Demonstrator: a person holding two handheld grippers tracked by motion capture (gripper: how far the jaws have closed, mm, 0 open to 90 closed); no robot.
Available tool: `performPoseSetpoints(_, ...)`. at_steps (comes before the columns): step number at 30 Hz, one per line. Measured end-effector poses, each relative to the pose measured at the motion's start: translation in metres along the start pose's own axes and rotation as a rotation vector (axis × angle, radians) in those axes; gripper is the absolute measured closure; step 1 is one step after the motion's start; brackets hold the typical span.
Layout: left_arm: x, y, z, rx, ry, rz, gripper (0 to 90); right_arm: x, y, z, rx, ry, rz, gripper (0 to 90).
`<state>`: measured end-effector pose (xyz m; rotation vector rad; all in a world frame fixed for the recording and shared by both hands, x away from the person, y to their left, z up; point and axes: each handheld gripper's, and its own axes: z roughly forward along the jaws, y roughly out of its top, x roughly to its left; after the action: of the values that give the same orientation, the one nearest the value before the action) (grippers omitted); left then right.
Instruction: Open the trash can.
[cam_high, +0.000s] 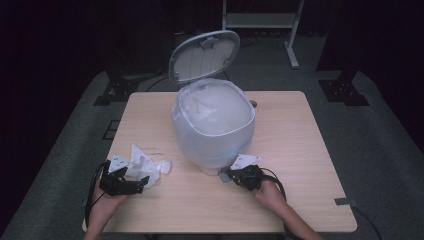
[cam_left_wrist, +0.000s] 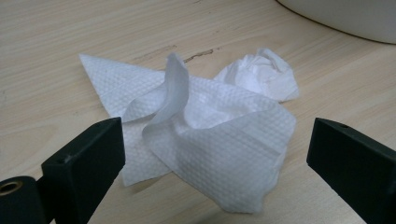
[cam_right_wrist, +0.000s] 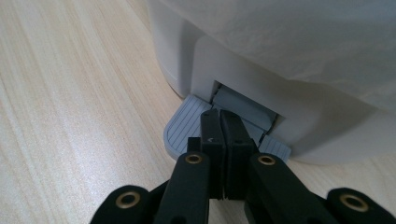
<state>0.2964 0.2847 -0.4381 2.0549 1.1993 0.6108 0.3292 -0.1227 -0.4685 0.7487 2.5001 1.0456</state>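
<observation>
A white pedal bin (cam_high: 212, 125) lined with a white bag (cam_right_wrist: 289, 32) stands mid-table, and its grey lid (cam_high: 202, 55) is tipped up and open. My right gripper (cam_high: 227, 175) is shut, with its closed tips (cam_right_wrist: 220, 116) resting on the bin's grey ribbed pedal (cam_right_wrist: 182, 126) at the base. A flat sheet of white paper towel (cam_left_wrist: 224, 140) lies at the front left of the table, with a crumpled ball (cam_left_wrist: 264, 74) just behind it. My left gripper (cam_high: 142, 184) is open, its jaws standing on either side of the sheet's near edge (cam_left_wrist: 215, 149) without touching it.
The wooden table (cam_high: 300, 150) has bare surface to the right of the bin and along the front edge. A small grey tab (cam_high: 345, 202) sits at the front right corner. Black stands (cam_high: 345, 90) and a white frame (cam_high: 260, 20) are on the floor behind.
</observation>
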Motion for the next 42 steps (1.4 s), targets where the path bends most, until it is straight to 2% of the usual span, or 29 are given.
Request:
performPoseSetpoints(8, 0.004, 0.002, 0.001, 0.005, -0.003, 0.013, 5.9, 0.0, -0.001, 0.0, -0.009, -0.001, -0.003, 88.6)
performPoseSetpoints(13, 0.006, 0.005, 0.01, 0.034, -0.044, 0.072, 12.3, -0.001, 0.0, 0.0, -0.005, 0.003, -0.002, 88.5)
performPoseSetpoints(15, 0.012, 0.007, 0.015, 0.056, -0.053, 0.095, 13.4, 0.0, -0.001, 0.0, -0.011, 0.0, -0.005, 88.6)
performPoseSetpoints(20, 0.018, 0.012, 0.021, 0.062, -0.062, 0.106, 17.2, -0.001, -0.001, 0.0, -0.009, 0.007, -0.009, 88.5)
performPoseSetpoints(22, 0.022, 0.014, 0.022, 0.05, -0.068, 0.11, 22.8, -0.001, -0.001, 0.0, -0.009, 0.006, -0.012, 88.5)
performPoseSetpoints(23, 0.026, 0.018, 0.024, 0.065, -0.064, 0.126, 22.8, 0.0, -0.001, 0.0, -0.011, 0.001, -0.009, 88.5)
performPoseSetpoints(28, 0.033, 0.022, 0.034, 0.104, -0.082, 0.145, 24.4, 0.0, -0.001, 0.0, -0.009, -0.001, -0.016, 88.5)
performPoseSetpoints(30, 0.034, 0.023, 0.035, 0.107, -0.09, 0.154, 30.9, 0.0, -0.001, 0.0, -0.009, -0.002, -0.016, 88.5)
performPoseSetpoints(31, 0.035, 0.023, 0.036, 0.118, -0.086, 0.165, 30.9, 0.001, -0.001, 0.0, -0.01, -0.006, -0.022, 88.5)
performPoseSetpoints(32, 0.036, 0.023, 0.039, 0.13, -0.095, 0.173, 35.7, 0.001, -0.001, 0.0, -0.008, -0.005, -0.026, 88.5)
performPoseSetpoints(37, 0.042, 0.021, 0.045, 0.148, -0.111, 0.174, 47.4, 0.0, -0.001, 0.0, -0.012, -0.003, -0.028, 88.5)
performPoseSetpoints(42, 0.043, 0.021, 0.05, 0.185, -0.128, 0.194, 57.3, 0.001, -0.001, 0.0, -0.011, -0.004, -0.032, 88.4)
